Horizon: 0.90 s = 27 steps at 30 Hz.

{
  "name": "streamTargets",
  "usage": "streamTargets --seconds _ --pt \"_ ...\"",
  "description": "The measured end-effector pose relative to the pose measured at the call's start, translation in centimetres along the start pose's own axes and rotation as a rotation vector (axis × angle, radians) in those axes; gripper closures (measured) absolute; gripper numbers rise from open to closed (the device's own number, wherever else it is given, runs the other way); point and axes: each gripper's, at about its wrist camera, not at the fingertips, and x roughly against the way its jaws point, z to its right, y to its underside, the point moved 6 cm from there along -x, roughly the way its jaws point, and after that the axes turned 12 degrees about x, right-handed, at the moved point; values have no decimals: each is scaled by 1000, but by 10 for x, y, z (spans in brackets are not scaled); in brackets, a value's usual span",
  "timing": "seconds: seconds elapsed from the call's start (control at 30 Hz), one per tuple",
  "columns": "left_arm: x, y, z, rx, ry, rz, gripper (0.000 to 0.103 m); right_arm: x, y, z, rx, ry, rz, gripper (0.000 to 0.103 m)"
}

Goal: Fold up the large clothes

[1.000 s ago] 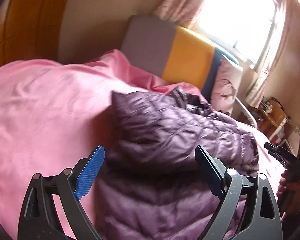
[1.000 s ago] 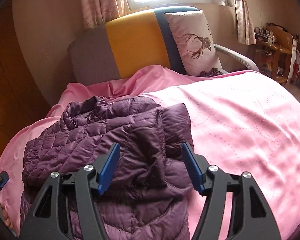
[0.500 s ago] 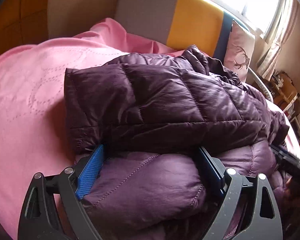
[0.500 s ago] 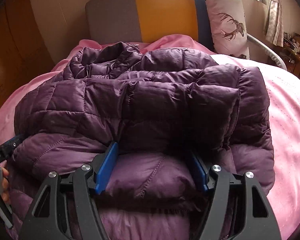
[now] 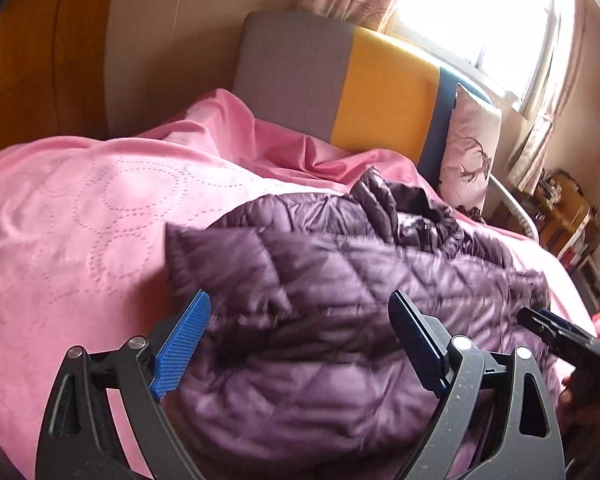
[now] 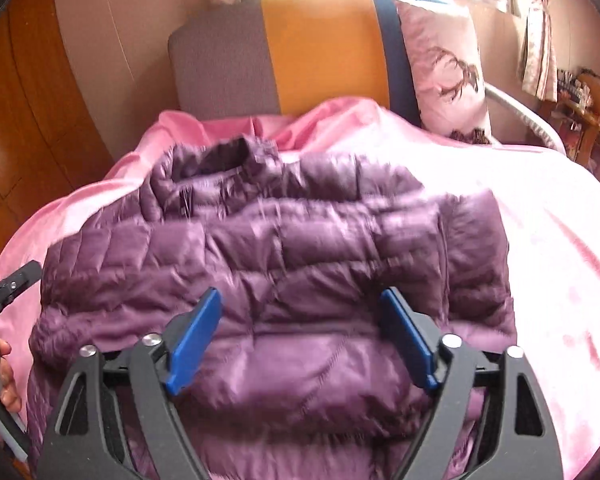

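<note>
Fold just laid: purple down jacket point(image 6: 284, 280) sits doubled on the pink bedspread point(image 5: 80, 216). My right tool point(image 6: 300, 336) has just been opening, left tool point(image 5: 300, 344) gapes too, neither gripping. Next, I judge, regrasp an edge and fold again.

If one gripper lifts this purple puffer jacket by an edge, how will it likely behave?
The purple puffer jacket would probably drape and unfold: it lies in soft, rumpled folds on the pink bedspread. Its quilted, puffy panels suggest it is light for its bulk. The shiny shell looks slippery, so a shallow pinch may slide off.
</note>
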Motion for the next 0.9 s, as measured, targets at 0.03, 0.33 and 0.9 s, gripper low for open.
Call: streamTargets --seconds 0.03,0.33,0.9 --pt "-9 -4 4 -5 -3 -14 14 -5 -3 0 5 5 -7 18" --pt "-74 9 -12 4 -68 -141 12 -54 1 5 98 45 -82 15" --pt "-19 27 -3 -72 -167 -73 10 -27 11 6 83 47 -55 2"
